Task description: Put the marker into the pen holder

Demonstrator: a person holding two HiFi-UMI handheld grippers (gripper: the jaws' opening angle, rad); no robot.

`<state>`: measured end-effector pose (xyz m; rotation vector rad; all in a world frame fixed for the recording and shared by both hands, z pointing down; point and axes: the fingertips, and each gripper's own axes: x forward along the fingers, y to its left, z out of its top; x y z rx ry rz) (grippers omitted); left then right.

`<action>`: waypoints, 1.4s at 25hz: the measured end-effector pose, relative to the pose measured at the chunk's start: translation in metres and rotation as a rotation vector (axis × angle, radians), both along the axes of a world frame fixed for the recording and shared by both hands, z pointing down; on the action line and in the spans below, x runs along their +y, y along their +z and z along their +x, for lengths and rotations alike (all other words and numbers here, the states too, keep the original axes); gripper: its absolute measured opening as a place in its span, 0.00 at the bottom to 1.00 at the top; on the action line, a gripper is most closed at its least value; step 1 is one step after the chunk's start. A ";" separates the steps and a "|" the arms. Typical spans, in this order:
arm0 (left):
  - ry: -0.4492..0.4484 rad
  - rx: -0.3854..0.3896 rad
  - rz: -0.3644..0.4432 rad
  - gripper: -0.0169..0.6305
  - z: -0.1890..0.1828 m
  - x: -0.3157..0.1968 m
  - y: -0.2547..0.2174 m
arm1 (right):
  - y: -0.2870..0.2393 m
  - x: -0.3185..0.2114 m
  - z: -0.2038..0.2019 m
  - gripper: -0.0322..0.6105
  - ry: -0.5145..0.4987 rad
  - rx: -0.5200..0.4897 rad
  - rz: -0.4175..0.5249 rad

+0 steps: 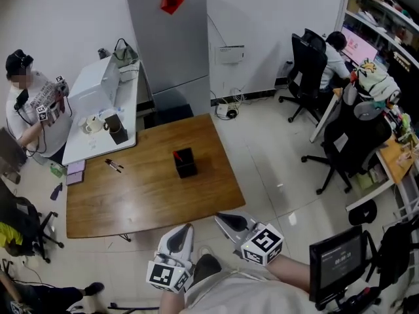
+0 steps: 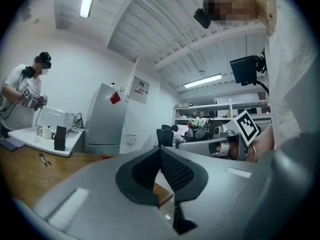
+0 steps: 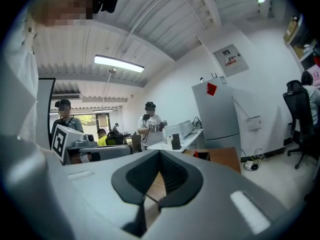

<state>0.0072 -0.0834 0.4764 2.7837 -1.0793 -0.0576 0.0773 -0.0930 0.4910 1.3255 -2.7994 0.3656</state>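
Observation:
The black pen holder (image 1: pixel 185 163) stands near the middle of the wooden table (image 1: pixel 150 195). The marker (image 1: pixel 113 165) lies flat on the table's left part, well apart from the holder. Both grippers hover off the table's near edge, pointing toward it. My left gripper (image 1: pixel 185 229) is shut and holds nothing. My right gripper (image 1: pixel 222 219) is also shut and empty. In the left gripper view the shut jaws (image 2: pixel 161 156) fill the lower frame, and the marker (image 2: pixel 44 159) shows far left. In the right gripper view the shut jaws (image 3: pixel 160 159) hide most of the table; the pen holder's top (image 3: pixel 201 155) peeks above them.
A white side table (image 1: pixel 98 142) with mugs, a black box (image 1: pixel 118 132) and a white appliance adjoins the table's far left. A grey refrigerator (image 1: pixel 173 44) stands behind. A person (image 1: pixel 33 106) stands at left. Office chairs (image 1: pixel 347 142) and a monitor (image 1: pixel 337 261) are at right.

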 end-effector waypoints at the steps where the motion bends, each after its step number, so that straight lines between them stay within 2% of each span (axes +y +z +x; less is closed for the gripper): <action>1: -0.003 -0.001 0.002 0.05 0.005 0.011 0.001 | -0.002 0.012 0.005 0.05 -0.006 0.006 0.008; 5: 0.008 -0.004 -0.001 0.05 0.021 0.050 -0.004 | -0.007 0.049 0.016 0.05 -0.020 0.045 0.035; 10: 0.017 -0.005 0.025 0.05 0.028 0.080 -0.010 | -0.011 0.072 0.025 0.05 -0.023 0.036 0.042; 15: 0.006 0.010 0.009 0.05 0.021 0.081 -0.013 | -0.022 0.084 0.021 0.05 -0.022 0.069 0.101; 21: 0.030 -0.012 0.045 0.05 0.016 0.076 -0.025 | -0.021 0.090 0.018 0.05 -0.008 0.109 0.130; 28: 0.047 -0.014 0.050 0.05 0.017 0.072 -0.026 | -0.024 0.085 0.025 0.05 0.031 0.088 0.127; 35: 0.124 -0.056 0.098 0.05 0.025 0.081 -0.027 | -0.023 0.080 0.023 0.05 0.020 0.096 0.134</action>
